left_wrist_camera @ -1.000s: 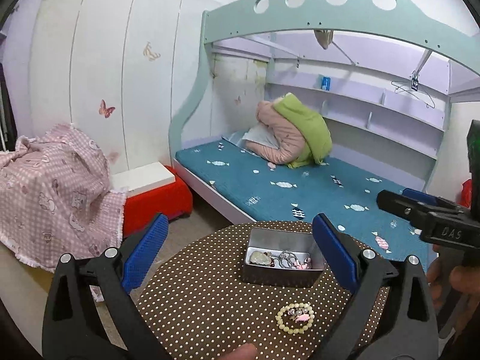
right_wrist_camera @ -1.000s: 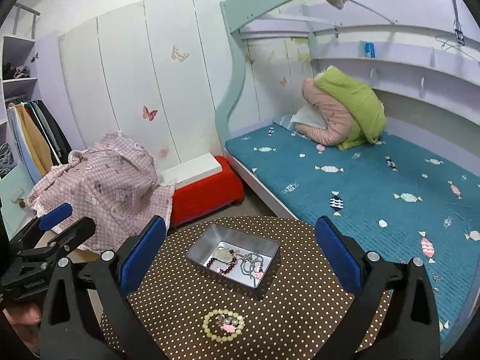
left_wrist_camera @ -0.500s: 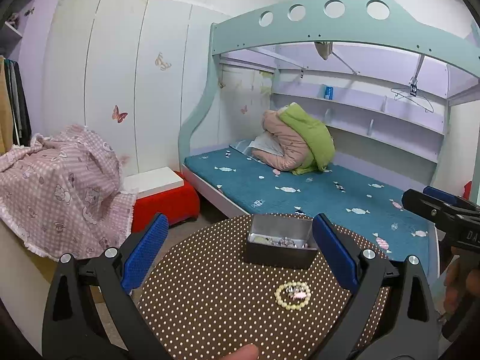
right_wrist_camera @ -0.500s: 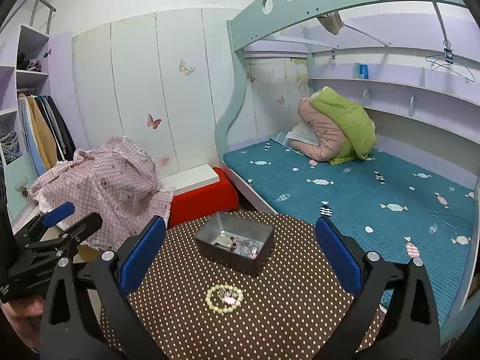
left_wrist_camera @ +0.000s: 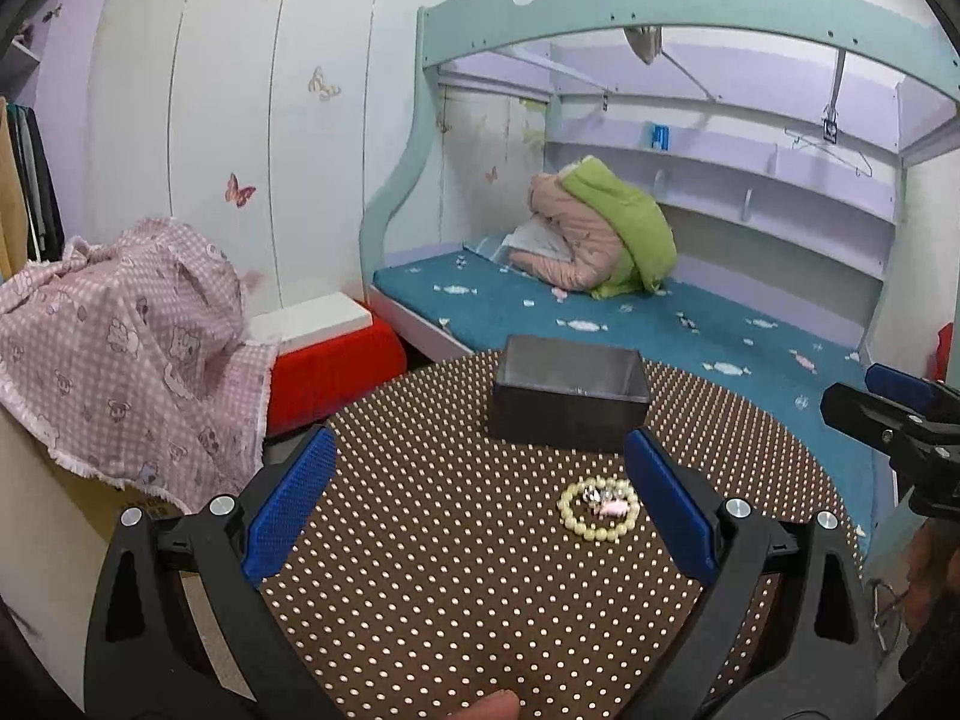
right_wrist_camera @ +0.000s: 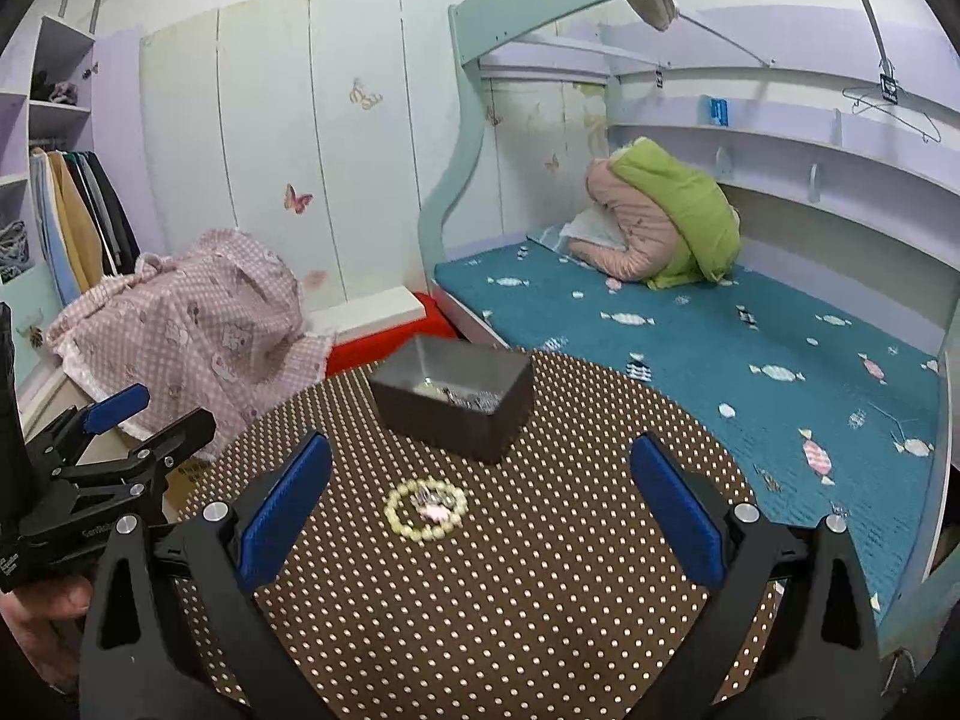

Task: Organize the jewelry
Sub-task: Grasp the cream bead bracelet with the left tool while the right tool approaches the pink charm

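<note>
A cream bead bracelet [left_wrist_camera: 598, 508] with a pink charm lies on the round brown polka-dot table [left_wrist_camera: 420, 540]; it also shows in the right wrist view [right_wrist_camera: 426, 509]. Behind it stands a grey metal box [left_wrist_camera: 569, 401] holding several jewelry pieces, seen in the right wrist view [right_wrist_camera: 456, 402]. My left gripper [left_wrist_camera: 477, 498] is open and empty, low over the table, with the bracelet just inside its right finger. My right gripper [right_wrist_camera: 480, 504] is open and empty, with the bracelet between its fingers, nearer the left one.
A teal bunk bed [left_wrist_camera: 600, 318] with a pink and green bundle stands behind the table. A red stool [left_wrist_camera: 336, 360] and a pink checked cloth [left_wrist_camera: 120, 348] are to the left. Clothes hang at the far left [right_wrist_camera: 72, 216].
Both grippers have dropped lower toward the table, so the box is now seen from the side and its contents are mostly hidden. The bracelet and box have not moved.
</note>
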Tool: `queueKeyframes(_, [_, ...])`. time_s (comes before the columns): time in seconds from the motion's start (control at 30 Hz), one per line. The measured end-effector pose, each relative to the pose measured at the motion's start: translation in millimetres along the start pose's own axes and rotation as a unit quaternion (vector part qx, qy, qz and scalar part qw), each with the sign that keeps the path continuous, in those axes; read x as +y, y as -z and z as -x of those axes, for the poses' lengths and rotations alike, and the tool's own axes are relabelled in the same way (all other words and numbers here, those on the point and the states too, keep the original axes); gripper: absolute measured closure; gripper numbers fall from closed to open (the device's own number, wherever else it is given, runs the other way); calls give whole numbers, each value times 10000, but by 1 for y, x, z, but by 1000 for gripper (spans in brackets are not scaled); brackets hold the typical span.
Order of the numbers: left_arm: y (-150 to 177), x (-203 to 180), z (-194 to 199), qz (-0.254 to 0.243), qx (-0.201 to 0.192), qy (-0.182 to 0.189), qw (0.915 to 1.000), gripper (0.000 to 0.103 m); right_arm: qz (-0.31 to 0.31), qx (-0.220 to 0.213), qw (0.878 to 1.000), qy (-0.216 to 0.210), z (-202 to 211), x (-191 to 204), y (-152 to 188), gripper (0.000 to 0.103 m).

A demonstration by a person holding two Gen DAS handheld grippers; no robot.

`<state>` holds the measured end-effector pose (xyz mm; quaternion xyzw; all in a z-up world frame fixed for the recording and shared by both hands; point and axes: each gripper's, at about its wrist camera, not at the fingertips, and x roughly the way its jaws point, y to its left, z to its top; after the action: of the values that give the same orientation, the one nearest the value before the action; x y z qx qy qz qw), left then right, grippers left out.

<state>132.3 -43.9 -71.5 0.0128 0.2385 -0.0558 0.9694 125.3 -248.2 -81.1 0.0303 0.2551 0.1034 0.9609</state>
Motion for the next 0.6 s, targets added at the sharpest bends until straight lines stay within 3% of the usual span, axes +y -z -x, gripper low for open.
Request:
queueKeyframes(0.27, [18, -11, -62, -136, 574, -123, 9982, 6, -140, 261, 9995, 124, -24, -14, 14, 7])
queueKeyframes(0.6, [42, -37, -142, -463, 1455, 33, 9883, 7, -390, 591, 9975, 67, -57, -36, 26, 7])
